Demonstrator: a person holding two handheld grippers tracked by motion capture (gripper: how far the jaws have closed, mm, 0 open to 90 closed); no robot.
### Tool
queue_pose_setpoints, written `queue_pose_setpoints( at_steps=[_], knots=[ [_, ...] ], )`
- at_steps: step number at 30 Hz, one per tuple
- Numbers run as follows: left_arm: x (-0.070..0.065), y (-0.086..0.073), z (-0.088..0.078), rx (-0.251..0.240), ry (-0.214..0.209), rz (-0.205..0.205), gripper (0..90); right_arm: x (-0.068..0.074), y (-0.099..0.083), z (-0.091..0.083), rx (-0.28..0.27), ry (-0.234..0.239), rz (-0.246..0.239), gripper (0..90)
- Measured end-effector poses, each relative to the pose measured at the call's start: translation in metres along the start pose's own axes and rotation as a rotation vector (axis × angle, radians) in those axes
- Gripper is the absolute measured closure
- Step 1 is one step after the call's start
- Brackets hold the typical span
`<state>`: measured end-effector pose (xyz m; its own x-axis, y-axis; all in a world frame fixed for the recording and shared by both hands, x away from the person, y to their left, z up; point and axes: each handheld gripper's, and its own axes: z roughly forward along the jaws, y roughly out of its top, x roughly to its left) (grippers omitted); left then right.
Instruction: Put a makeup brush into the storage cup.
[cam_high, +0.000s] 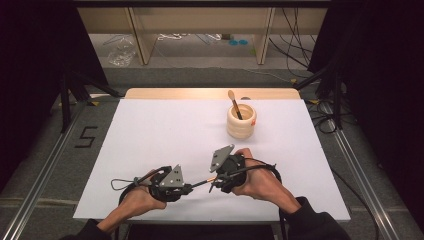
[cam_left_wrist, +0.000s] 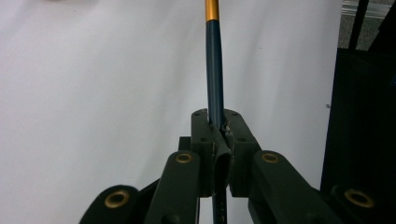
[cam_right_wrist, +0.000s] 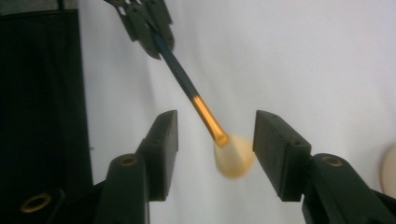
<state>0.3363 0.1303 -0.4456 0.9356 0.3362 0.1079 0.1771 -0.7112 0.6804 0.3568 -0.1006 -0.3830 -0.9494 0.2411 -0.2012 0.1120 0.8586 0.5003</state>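
Observation:
A brush (cam_high: 204, 182) with a dark blue handle (cam_left_wrist: 215, 70), a gold ferrule and a cream bristle head (cam_right_wrist: 232, 158) is held level just above the white table sheet (cam_high: 165, 135). My left gripper (cam_left_wrist: 218, 123) is shut on the blue handle near its end, and in the high view this gripper (cam_high: 192, 187) is near the front edge. My right gripper (cam_right_wrist: 215, 135) is open. The ferrule and bristle head lie between its jaws with a gap on each side. In the high view my right gripper (cam_high: 215, 181) faces the left one.
A cream ribbed holder (cam_high: 241, 122) stands at the back right of the sheet with a second brush (cam_high: 234, 102) leaning in it. Black cables trail from both grippers. A dark curtain edge (cam_right_wrist: 42, 116) is beside the table.

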Motion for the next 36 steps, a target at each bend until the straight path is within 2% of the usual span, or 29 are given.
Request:
queue_pose_setpoints(
  at_steps=[7, 8, 9, 11, 15, 17, 19, 20, 22, 23, 25, 27, 28, 29, 31, 33, 35, 36],
  knots=[
    [0.006, -0.002, -0.004, -0.047, 0.038, -0.068, 84.0, -0.006, -0.015, -0.01, -0.058, -0.043, 0.106, 45.3],
    [0.006, -0.002, -0.004, -0.065, 0.035, -0.084, 84.0, -0.006, -0.018, -0.011, -0.055, -0.028, 0.128, 44.9],
    [0.008, -0.002, -0.006, -0.066, 0.053, -0.083, 84.0, -0.006, -0.021, -0.011, -0.063, -0.037, 0.136, 44.7],
    [0.009, -0.002, -0.007, -0.09, 0.064, -0.108, 84.0, -0.007, -0.028, -0.01, -0.063, -0.027, 0.182, 44.1],
    [0.012, -0.001, -0.011, -0.142, 0.087, -0.145, 83.9, -0.007, -0.039, -0.008, -0.081, -0.006, 0.232, 42.6],
    [0.011, 0.0, -0.012, -0.182, 0.092, -0.175, 84.0, -0.008, -0.043, -0.007, -0.12, -0.009, 0.259, 41.5],
    [0.012, 0.001, -0.015, -0.195, 0.092, -0.178, 84.0, -0.01, -0.046, -0.006, -0.16, 0.0, 0.286, 41.3],
    [0.011, 0.002, -0.015, -0.22, 0.095, -0.201, 84.0, -0.01, -0.046, -0.005, -0.179, 0.002, 0.306, 41.1],
    [0.011, 0.003, -0.017, -0.244, 0.099, -0.212, 84.0, -0.012, -0.048, -0.005, -0.207, 0.002, 0.303, 39.7],
    [0.012, 0.003, -0.019, -0.254, 0.1, -0.222, 84.0, -0.011, -0.048, -0.004, -0.229, 0.0, 0.324, 39.5],
    [0.012, 0.004, -0.021, -0.288, 0.089, -0.239, 84.0, -0.012, -0.048, -0.004, -0.257, 0.001, 0.322, 37.9],
    [0.012, 0.005, -0.022, -0.315, 0.09, -0.255, 83.9, -0.012, -0.047, -0.004, -0.292, 0.003, 0.342, 37.9],
    [0.012, 0.006, -0.023, -0.328, 0.07, -0.261, 84.0, -0.012, -0.047, -0.003, -0.299, 0.01, 0.343, 38.1],
    [0.011, 0.006, -0.023, -0.336, 0.074, -0.265, 83.9, -0.012, -0.046, -0.004, -0.317, 0.002, 0.346, 38.2],
    [0.01, 0.007, -0.023, -0.35, 0.074, -0.259, 84.0, -0.012, -0.046, -0.004, -0.333, 0.008, 0.351, 38.2],
    [0.009, 0.008, -0.023, -0.371, 0.06, -0.27, 83.9, -0.013, -0.046, -0.004, -0.381, 0.013, 0.37, 39.1],
    [0.009, 0.009, -0.024, -0.382, 0.063, -0.246, 84.0, -0.014, -0.045, -0.005, -0.416, 0.024, 0.385, 39.9],
    [0.007, 0.009, -0.023, -0.391, 0.059, -0.279, 84.0, -0.014, -0.044, -0.006, -0.434, 0.025, 0.389, 40.3]
  ],
)
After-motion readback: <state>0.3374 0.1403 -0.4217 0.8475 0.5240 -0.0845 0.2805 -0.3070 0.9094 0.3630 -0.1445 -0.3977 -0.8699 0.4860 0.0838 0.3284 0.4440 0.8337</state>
